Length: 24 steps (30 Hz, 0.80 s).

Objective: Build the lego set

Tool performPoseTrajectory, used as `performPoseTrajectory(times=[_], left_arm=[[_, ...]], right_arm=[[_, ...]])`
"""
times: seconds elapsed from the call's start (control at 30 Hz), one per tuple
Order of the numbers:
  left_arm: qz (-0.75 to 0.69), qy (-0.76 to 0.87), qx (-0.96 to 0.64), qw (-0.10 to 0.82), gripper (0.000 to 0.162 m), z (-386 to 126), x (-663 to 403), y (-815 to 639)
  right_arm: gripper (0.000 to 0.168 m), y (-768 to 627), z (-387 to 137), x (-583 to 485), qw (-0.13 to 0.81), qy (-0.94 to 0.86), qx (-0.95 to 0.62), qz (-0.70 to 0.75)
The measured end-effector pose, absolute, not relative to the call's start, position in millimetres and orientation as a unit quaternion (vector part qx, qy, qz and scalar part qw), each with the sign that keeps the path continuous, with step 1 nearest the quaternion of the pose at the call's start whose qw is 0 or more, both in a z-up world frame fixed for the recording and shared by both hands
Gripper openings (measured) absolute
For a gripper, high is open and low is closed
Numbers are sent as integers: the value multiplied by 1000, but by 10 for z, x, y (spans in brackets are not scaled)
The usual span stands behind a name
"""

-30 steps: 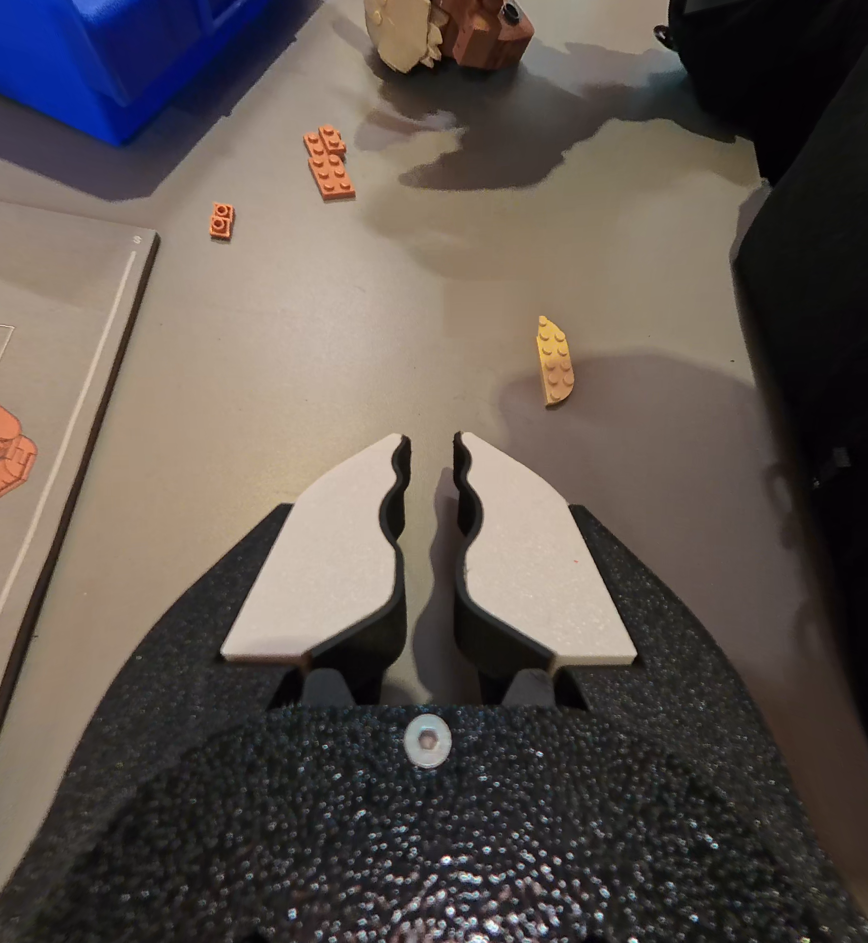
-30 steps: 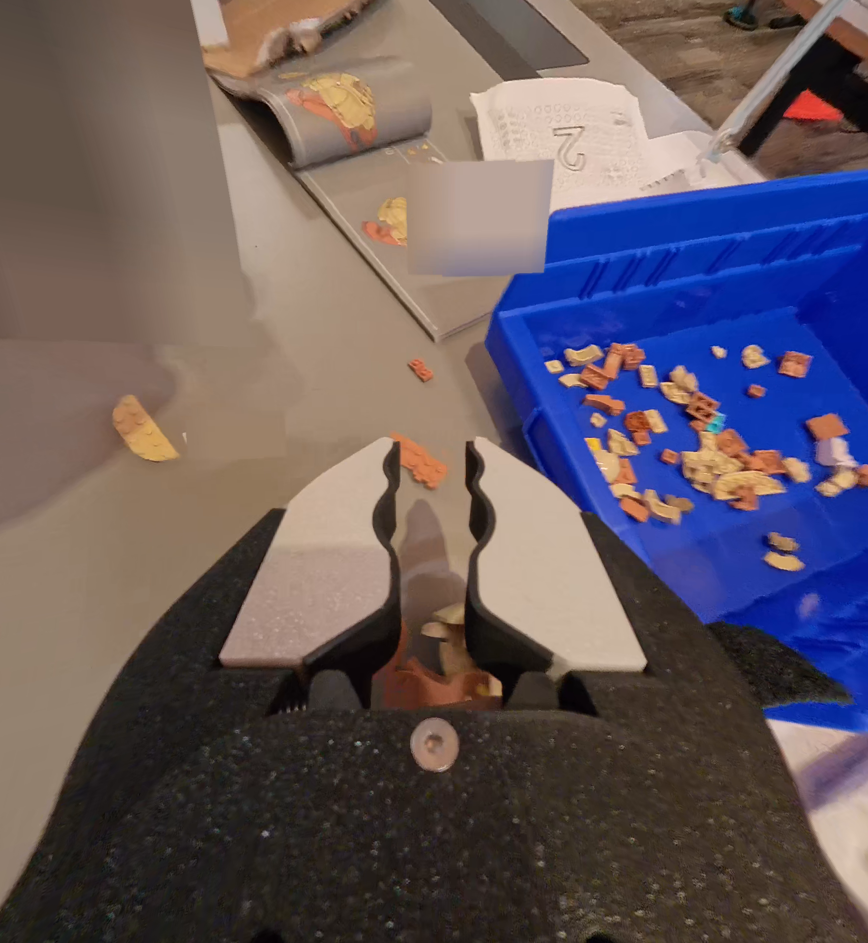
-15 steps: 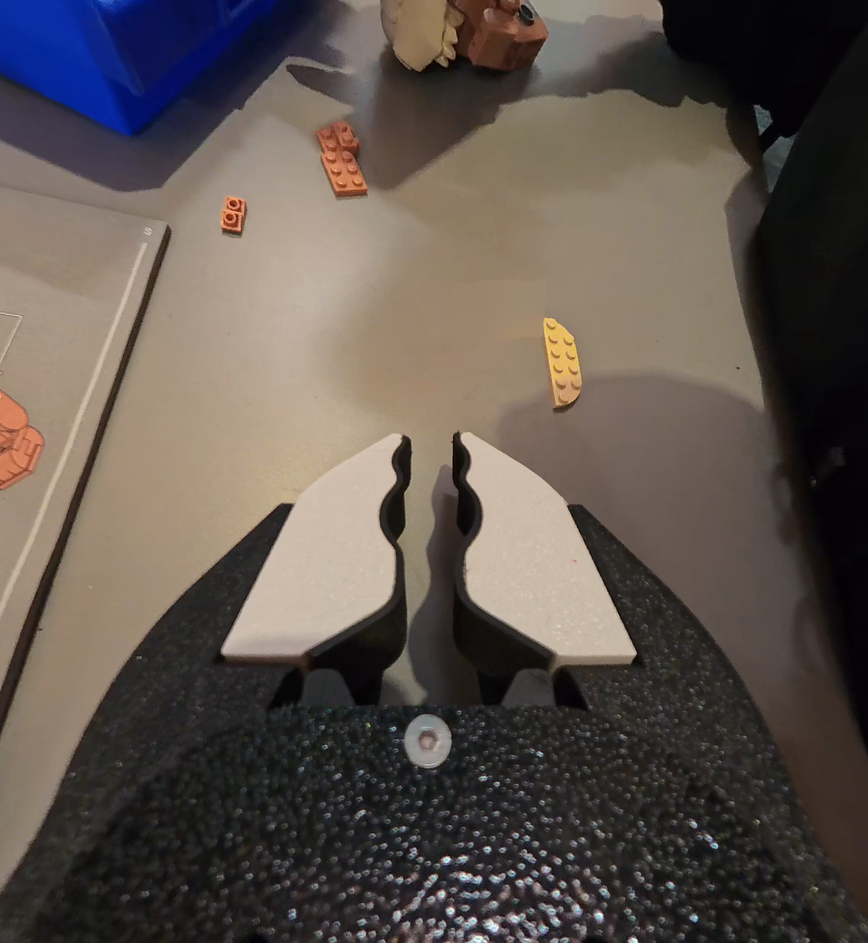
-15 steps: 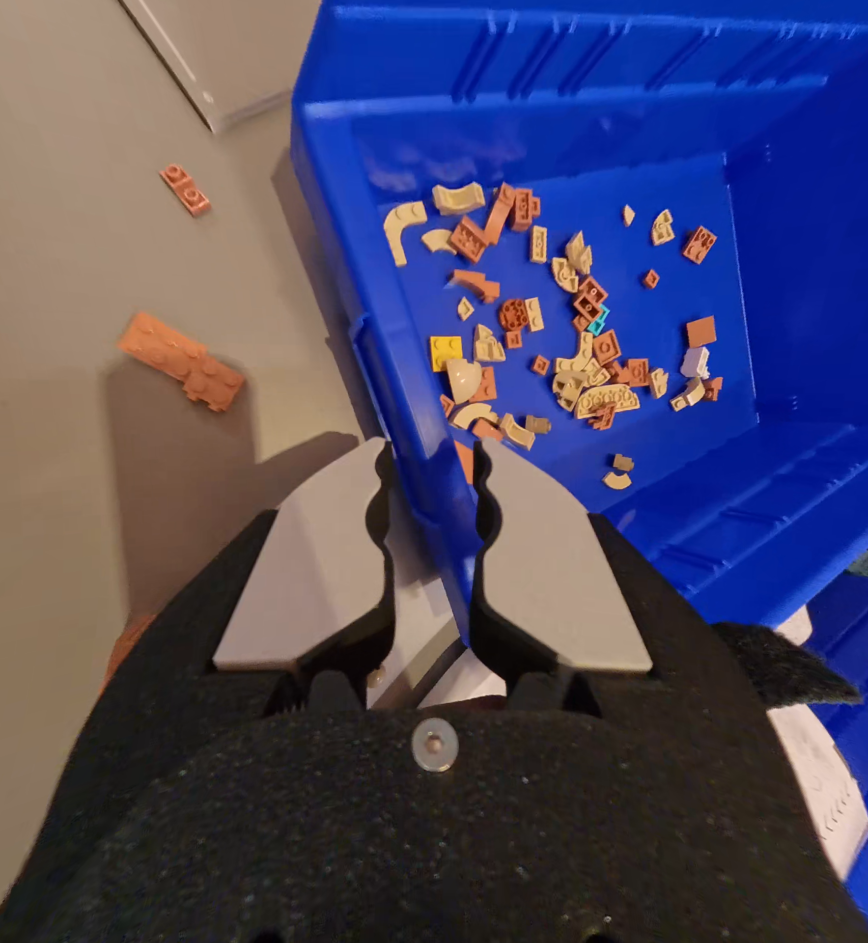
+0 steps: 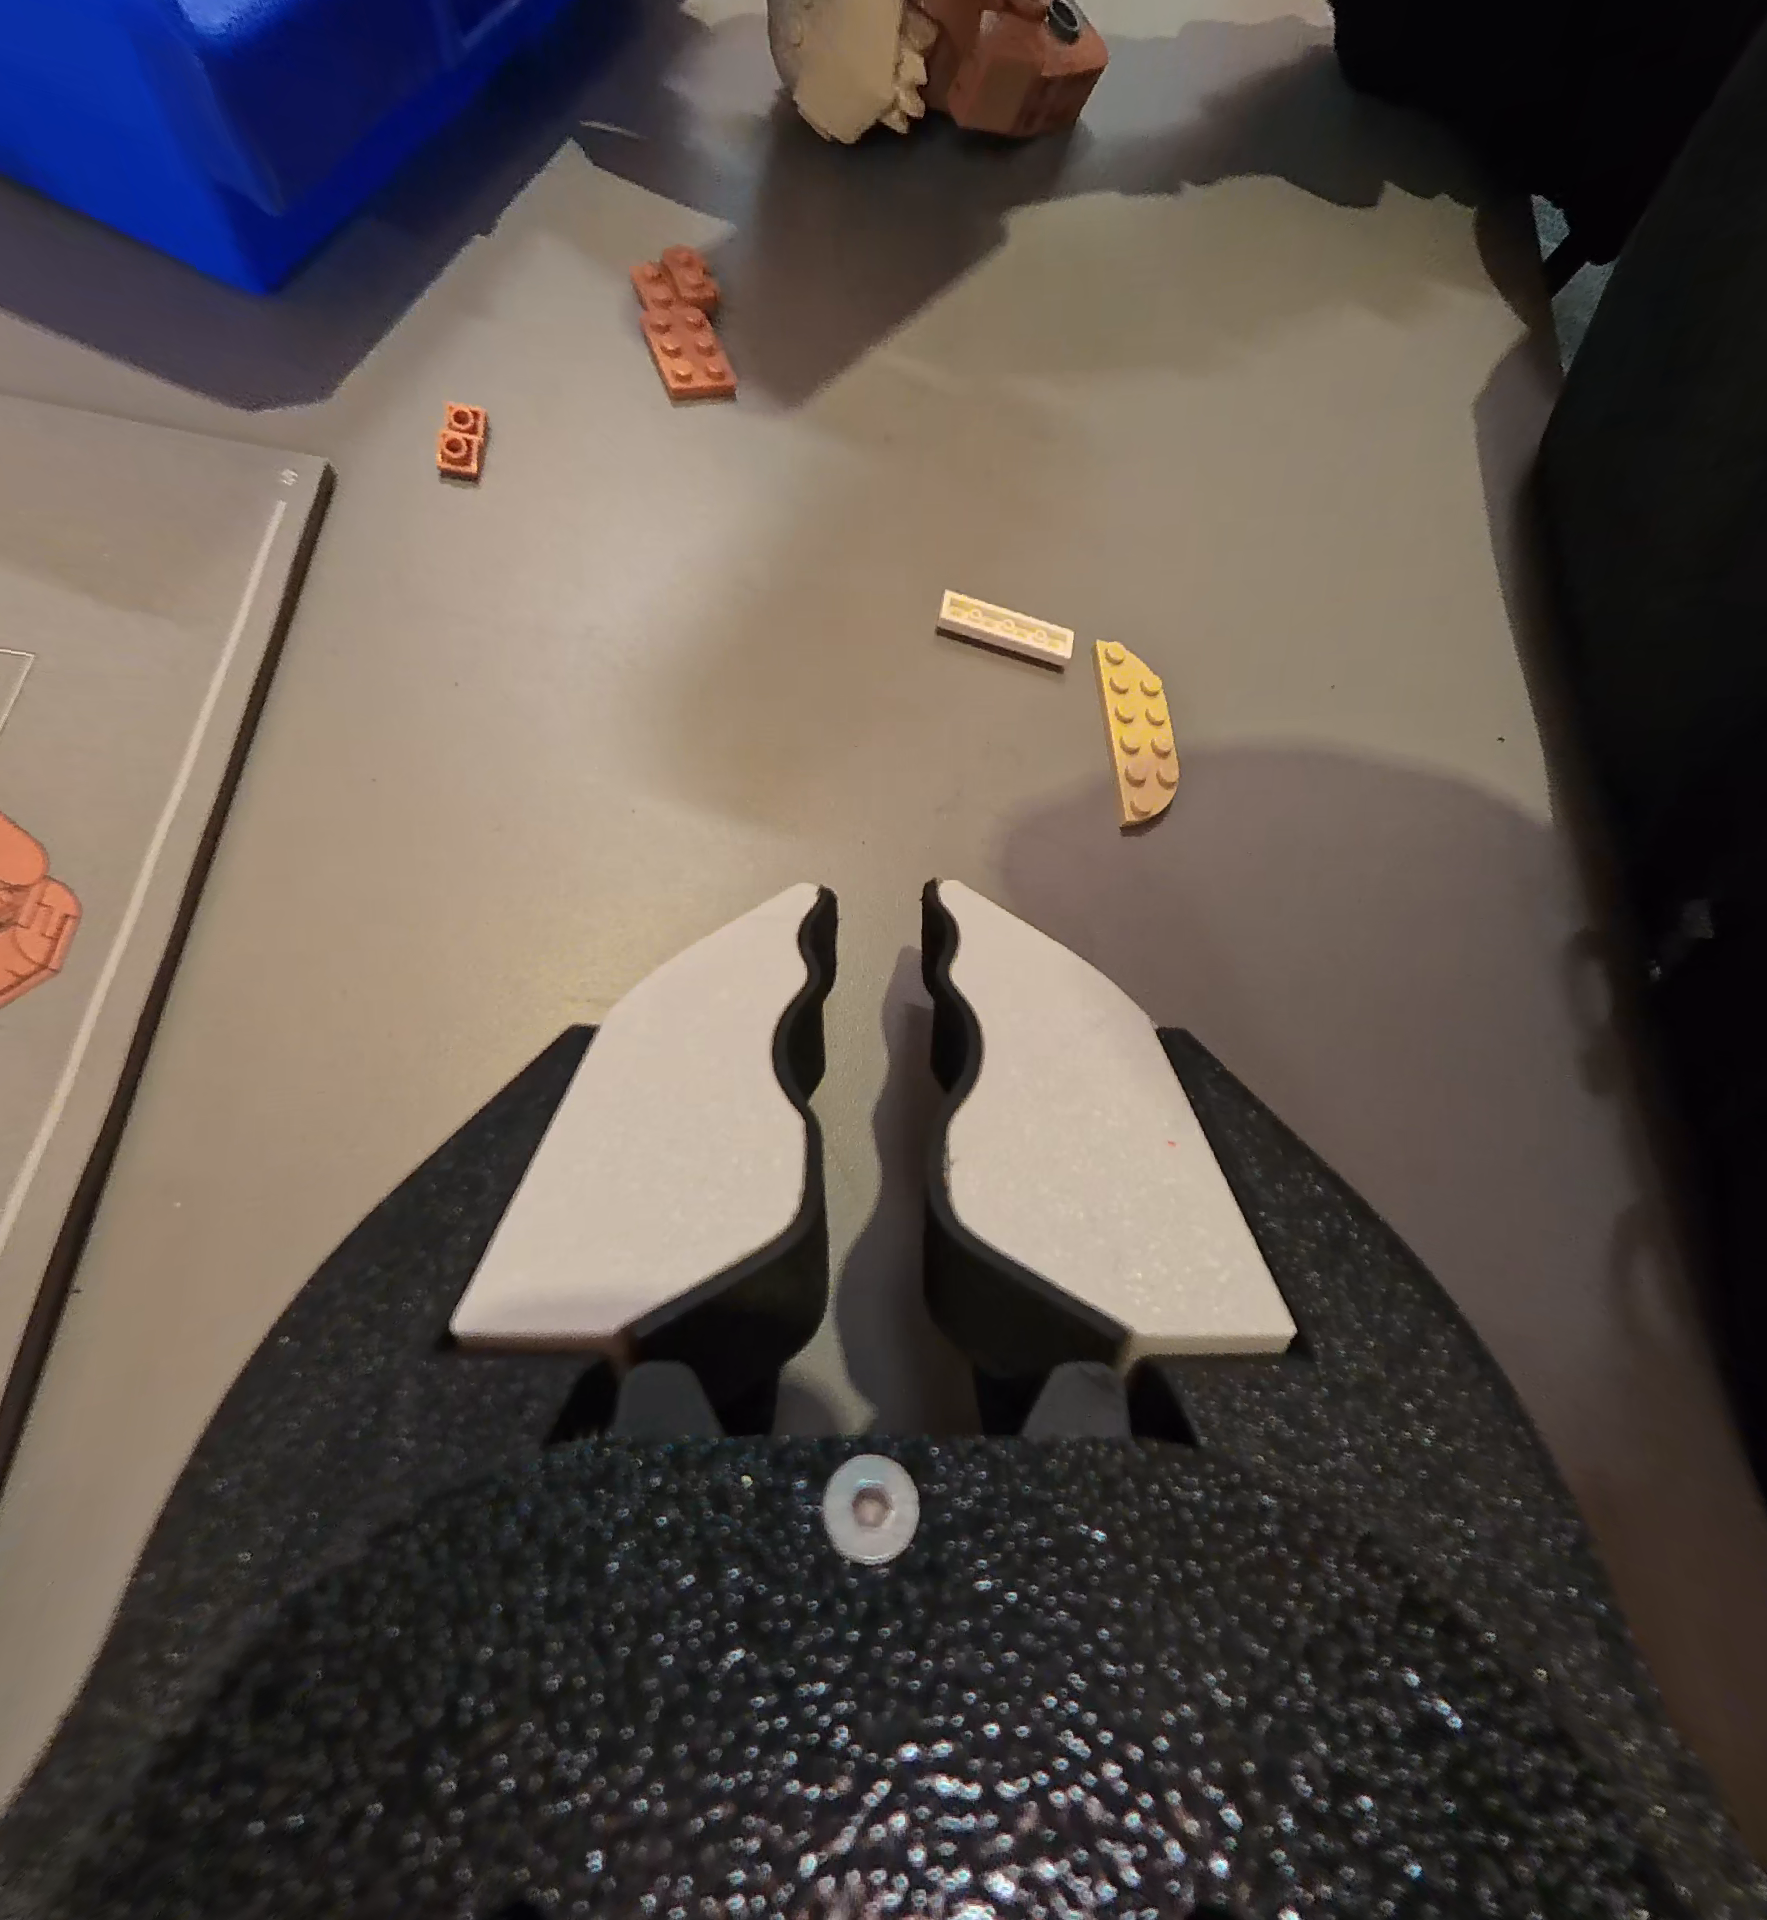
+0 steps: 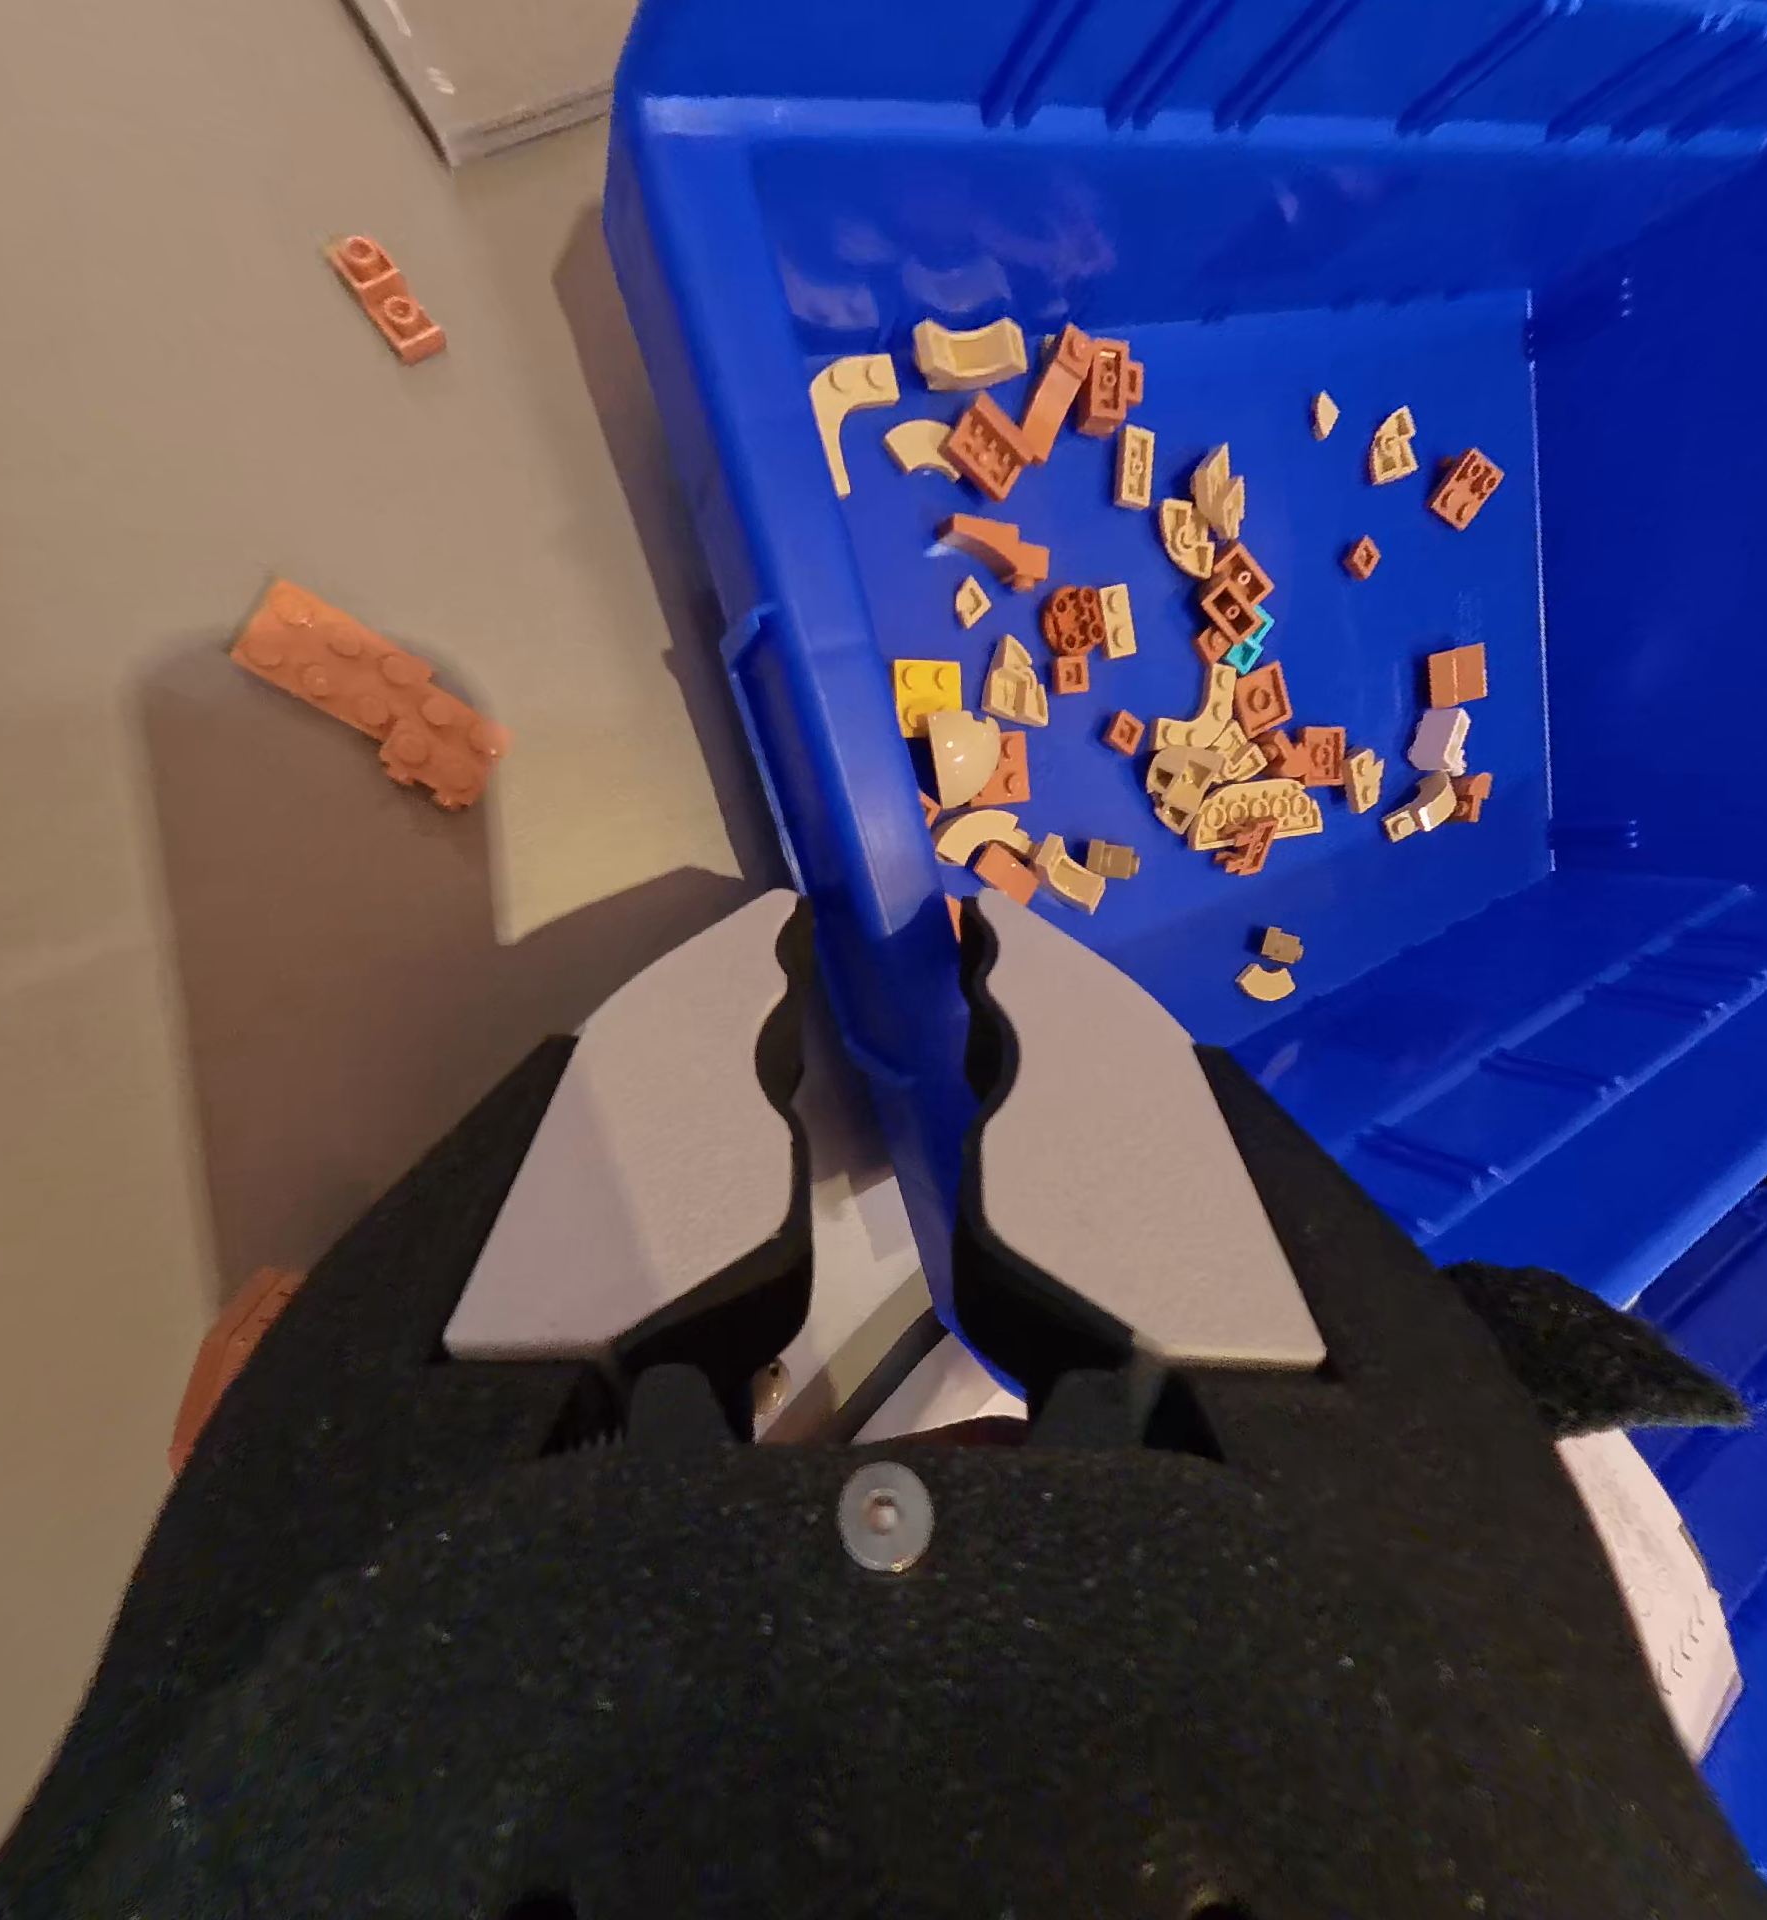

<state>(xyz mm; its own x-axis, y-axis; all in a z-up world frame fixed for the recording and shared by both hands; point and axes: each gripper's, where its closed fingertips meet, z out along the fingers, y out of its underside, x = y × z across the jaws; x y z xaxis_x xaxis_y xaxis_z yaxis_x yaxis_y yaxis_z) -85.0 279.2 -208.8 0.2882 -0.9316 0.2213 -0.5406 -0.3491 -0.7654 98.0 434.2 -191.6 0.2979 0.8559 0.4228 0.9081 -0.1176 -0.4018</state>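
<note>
In the left wrist view my left gripper (image 5: 879, 904) hangs low over the grey table, jaws a narrow gap apart and empty. Ahead and to its right lie a tan half-round plate (image 5: 1139, 732) and a pale 1x4 plate (image 5: 1006, 628). Farther off are a brown plate assembly (image 5: 684, 322), a small orange 1x2 plate (image 5: 461, 440) and the partly built brown and cream model (image 5: 941, 62). My right gripper (image 6: 884, 914) is open and empty above the near wall of the blue bin (image 6: 1689, 935), which holds several loose tan and brown pieces (image 6: 1222, 727).
The instruction booklet (image 5: 79, 779) lies left of my left gripper, with its corner in the right wrist view (image 6: 484, 73). The blue bin (image 5: 183, 114) stands far left. A dark mass (image 5: 1710, 727) fills the right side. The brown assembly (image 6: 370, 691) and 1x2 plate (image 6: 385, 296) lie left of the bin. The gap from one gripper's tips to the other's is roughly 25 cm. My left gripper's tips are some 8 cm from the tan half-round plate (image 5: 1139, 732).
My right gripper swung from the table to the bin and now sits over its near wall. A pale 1x4 plate has appeared beside the tan half-round plate. The left gripper has barely shifted.
</note>
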Motion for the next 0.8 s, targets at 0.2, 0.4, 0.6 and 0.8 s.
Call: performPoseTrajectory(times=[0.2, 0.4, 0.6, 0.8], left_arm=[[-338, 492, -748, 289, 15, -2088, -850, 2790], [-339, 491, -748, 288, 15, -2088, -851, 2790], [-340, 492, -748, 288, 15, -2087, -851, 2785], [-347, 487, -749, 284, 15, -2081, -853, 2792]], right_arm=[[23, 4137, -1900, 920, 286, -613, -736, -3], [21, 4005, -1891, 888, 272, -626, -730, 33], [28, 3876, -1894, 876, 251, -639, -725, 57], [29, 3933, -1598, 914, 313, -614, -722, 52]])
